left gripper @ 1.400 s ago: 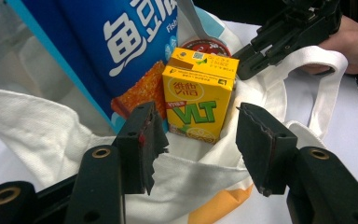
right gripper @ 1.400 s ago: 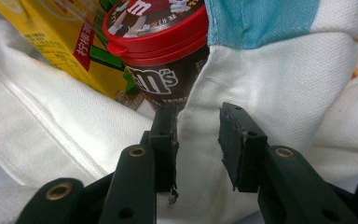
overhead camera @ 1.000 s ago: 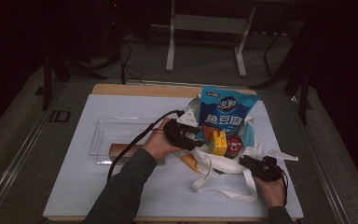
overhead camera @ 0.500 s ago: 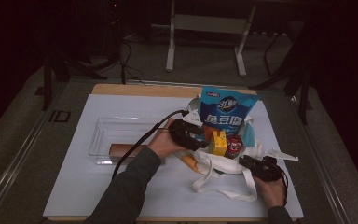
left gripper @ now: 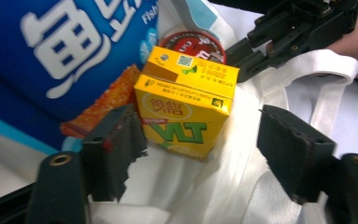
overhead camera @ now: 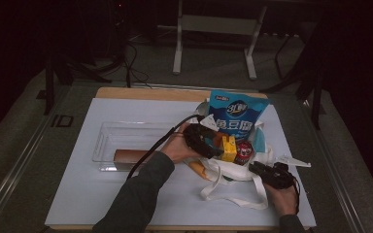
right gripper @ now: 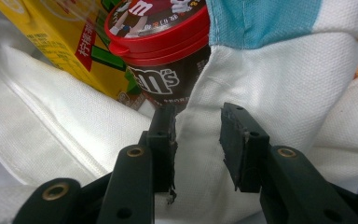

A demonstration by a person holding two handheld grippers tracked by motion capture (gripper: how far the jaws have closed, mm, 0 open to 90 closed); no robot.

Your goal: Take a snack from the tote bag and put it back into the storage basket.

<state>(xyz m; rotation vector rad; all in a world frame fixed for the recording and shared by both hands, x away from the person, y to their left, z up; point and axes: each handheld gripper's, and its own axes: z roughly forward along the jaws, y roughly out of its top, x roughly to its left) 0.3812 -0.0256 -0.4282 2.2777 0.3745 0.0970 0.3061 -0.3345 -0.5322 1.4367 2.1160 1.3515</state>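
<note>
— Where does the yellow drink carton (left gripper: 184, 109) sit right now?

— In the mouth of the white tote bag (overhead camera: 235, 170), leaning against the big blue snack pouch (overhead camera: 236, 119), with the red-lidded candy tub (right gripper: 161, 44) just beside it and an orange snack strip (left gripper: 105, 105) at its other side.

— And from your left tool (left gripper: 200, 144)?

— Straight ahead of it, between my two jaws but free of both. The jaws have just been opening, so the carton stands loose: the one on the left of my left tool view is close by its edge, the other well clear. Its long axis runs away from me, top end farther off, tilted back onto the pouch.

— Which hand is nearer?

— My left, plainly. My right tool (right gripper: 198, 135) is at the bag's near rim, jaws partly closed with a fold of the white cloth between them; I judge it is pinching the fabric to hold the mouth wide.

— So what does the coming move turn on?

— Pulling the left tool back along the carton's axis without knocking it, toward the clear tray (overhead camera: 126, 141) on the surface (overhead camera: 77, 194)
</note>
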